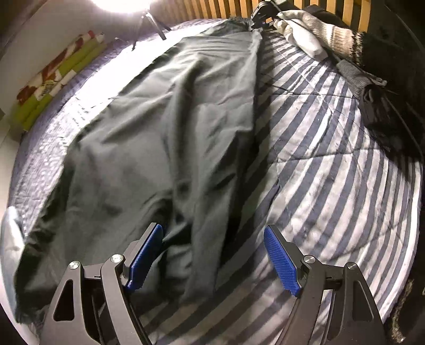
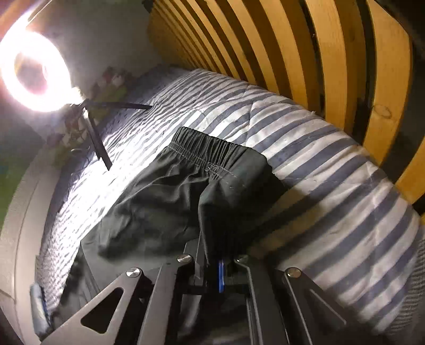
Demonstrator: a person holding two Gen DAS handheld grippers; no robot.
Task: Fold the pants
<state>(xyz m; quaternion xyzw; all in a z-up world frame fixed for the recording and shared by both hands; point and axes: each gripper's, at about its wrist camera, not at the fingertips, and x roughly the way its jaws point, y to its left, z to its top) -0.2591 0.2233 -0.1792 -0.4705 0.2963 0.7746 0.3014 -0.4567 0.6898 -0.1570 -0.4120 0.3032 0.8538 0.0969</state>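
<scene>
Dark grey-green pants [image 1: 172, 127] lie lengthwise on a striped bedspread [image 1: 332, 159], the legs' end near me and the waist far off. My left gripper [image 1: 213, 254] hovers open over the near end of the pants, blue pads [image 1: 144, 258] wide apart, with cloth below but nothing pinched. In the right wrist view the elastic waistband [image 2: 204, 152] shows, and my right gripper [image 2: 220, 265] is shut on a fold of the pants [image 2: 225, 212] near the waist's right edge. That gripper [image 1: 259, 16] also appears at the far end in the left wrist view.
A ring light [image 2: 34, 77] on a black tripod [image 2: 95, 138] stands at the bed's far left. A wooden slatted headboard [image 2: 318, 66] runs behind. A pile of clothes [image 1: 345, 53] lies at the right, rolled patterned fabric [image 1: 53, 79] along the left edge.
</scene>
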